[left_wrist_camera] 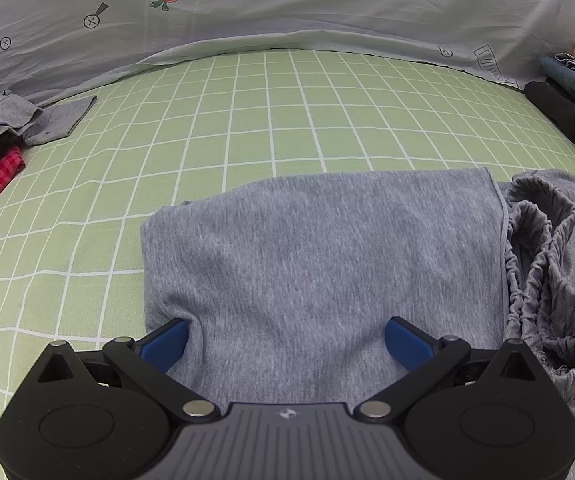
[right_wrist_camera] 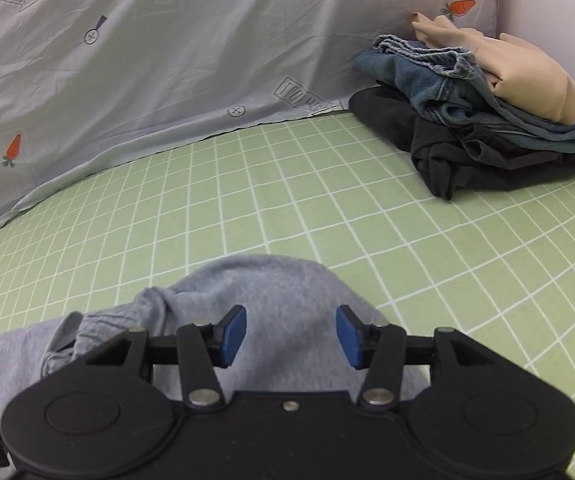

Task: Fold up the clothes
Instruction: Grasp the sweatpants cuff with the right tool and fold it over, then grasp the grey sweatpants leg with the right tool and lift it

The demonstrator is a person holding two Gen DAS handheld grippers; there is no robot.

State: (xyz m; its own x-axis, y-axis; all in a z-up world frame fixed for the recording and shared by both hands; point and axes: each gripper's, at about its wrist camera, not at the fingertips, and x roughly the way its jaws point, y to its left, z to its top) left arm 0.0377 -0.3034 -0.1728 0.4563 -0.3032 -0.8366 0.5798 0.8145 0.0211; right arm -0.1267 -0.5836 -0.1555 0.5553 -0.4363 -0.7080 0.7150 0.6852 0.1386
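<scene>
The left gripper [left_wrist_camera: 287,340] spreads its jaws wide over the folded grey garment [left_wrist_camera: 319,264], gripping nothing. The right gripper [right_wrist_camera: 291,336] also stands parted above it, clamping nothing. The garment lies on the green checked sheet [left_wrist_camera: 247,120], well apart from a stacked pile of clothes [right_wrist_camera: 483,120].
</scene>
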